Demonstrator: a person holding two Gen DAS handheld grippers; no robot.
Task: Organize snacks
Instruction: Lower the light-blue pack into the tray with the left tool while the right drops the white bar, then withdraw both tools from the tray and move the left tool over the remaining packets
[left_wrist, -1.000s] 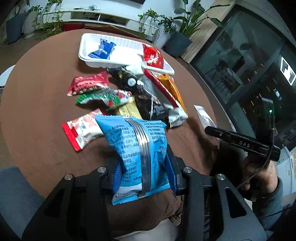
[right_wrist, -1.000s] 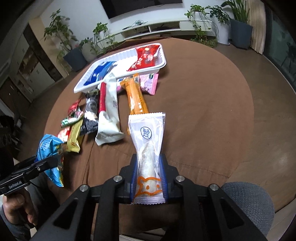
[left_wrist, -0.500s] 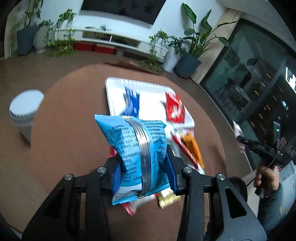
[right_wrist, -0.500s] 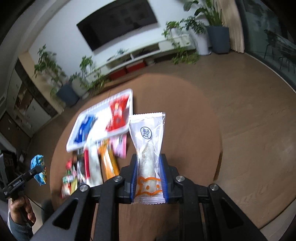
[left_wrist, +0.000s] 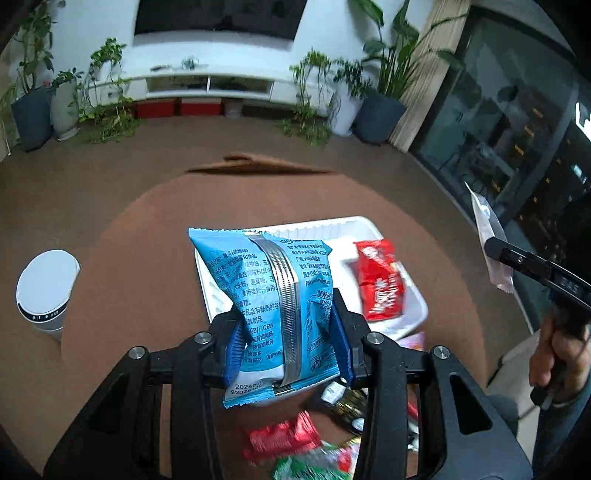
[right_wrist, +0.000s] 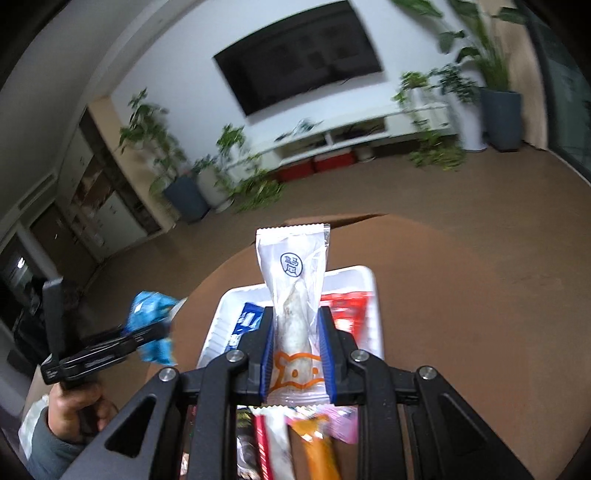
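My left gripper (left_wrist: 286, 339) is shut on a blue snack bag (left_wrist: 269, 295) and holds it above the near end of the white tray (left_wrist: 413, 299). A red packet (left_wrist: 380, 280) lies in the tray. My right gripper (right_wrist: 297, 350) is shut on a clear white snack packet (right_wrist: 295, 280), held above the same tray (right_wrist: 373, 291), which holds a blue packet (right_wrist: 243, 325) and a red packet (right_wrist: 349, 306). Each gripper shows in the other's view, the left one (right_wrist: 147, 332) and the right one (left_wrist: 495, 251).
Loose snacks lie on the round brown table (left_wrist: 140, 280) near me: red (left_wrist: 280, 439) and green (left_wrist: 314, 469) packets, an orange bar (right_wrist: 317, 446) and a pink packet (right_wrist: 343, 424). A white round bin (left_wrist: 44, 291) stands left of the table.
Both grippers have risen and moved forward over the tray with their packets. The loose snacks have dropped to the bottom of both views.
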